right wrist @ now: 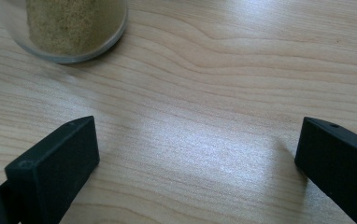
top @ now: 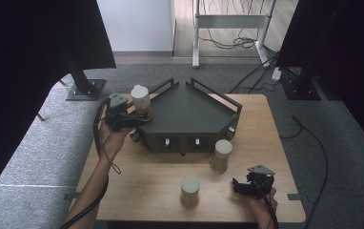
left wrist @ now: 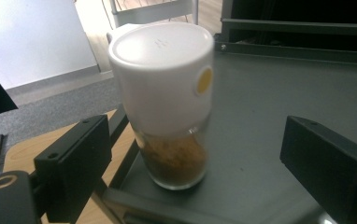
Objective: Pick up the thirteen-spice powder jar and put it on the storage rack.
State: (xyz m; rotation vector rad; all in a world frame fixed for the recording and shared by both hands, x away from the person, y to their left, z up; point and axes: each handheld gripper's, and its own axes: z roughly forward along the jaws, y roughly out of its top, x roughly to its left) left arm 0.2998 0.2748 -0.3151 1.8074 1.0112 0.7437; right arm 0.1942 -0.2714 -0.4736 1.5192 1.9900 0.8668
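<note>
A glass jar (top: 140, 98) (left wrist: 167, 102) with a white lid and brown grains stands upright on the left corner of the dark grey three-cornered tray (top: 189, 112) (left wrist: 270, 102). My left gripper (top: 139, 117) (left wrist: 193, 144) is open; its jaws stand wide on either side of that jar without touching it. Two more white-lidded jars stand on the wooden table (top: 142, 176): one (top: 221, 155) just in front of the tray, one (top: 190, 191) nearer the front edge. My right gripper (top: 237, 186) (right wrist: 197, 140) rests open low over the table, with nothing between its jaws; a jar base (right wrist: 69, 25) with pale grains lies ahead of it.
The tray has low rails along its back sides and small knobs (top: 167, 142) on its front wall. A black stand base (top: 85, 89) and cables (top: 261, 71) lie on the grey carpet beyond the table. Bare wood lies to the right of the tray (top: 261, 124).
</note>
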